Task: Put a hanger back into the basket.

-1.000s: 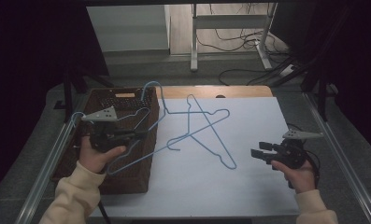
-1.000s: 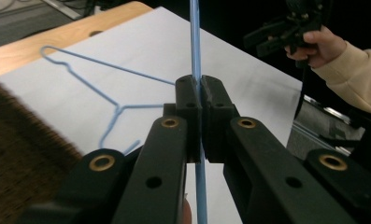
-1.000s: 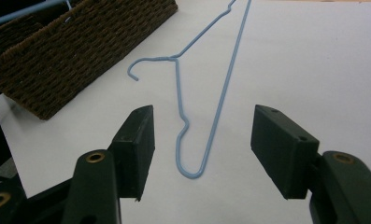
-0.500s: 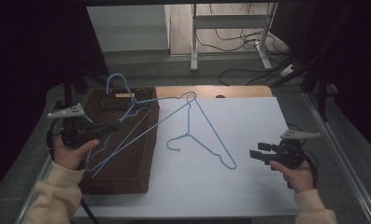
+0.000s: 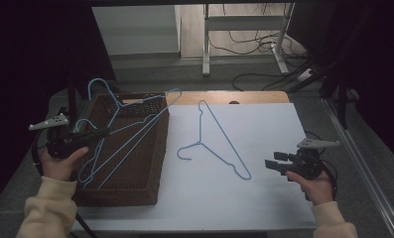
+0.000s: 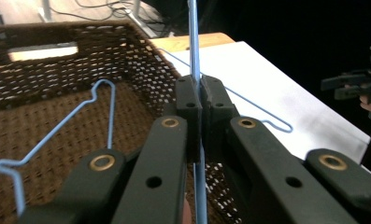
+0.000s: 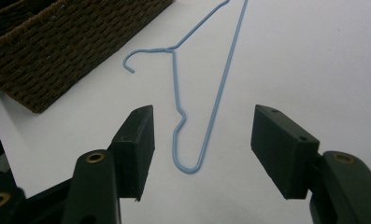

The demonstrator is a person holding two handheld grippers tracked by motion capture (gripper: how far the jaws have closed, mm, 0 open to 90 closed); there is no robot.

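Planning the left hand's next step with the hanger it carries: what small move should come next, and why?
Probably lower it and open. The left gripper is shut on a blue hanger angled across the wicker basket, its far end poking over the rim. Another hanger lies inside.

High view looks down; gripper views (close, perhaps level) share hanger [image 7: 206, 93].
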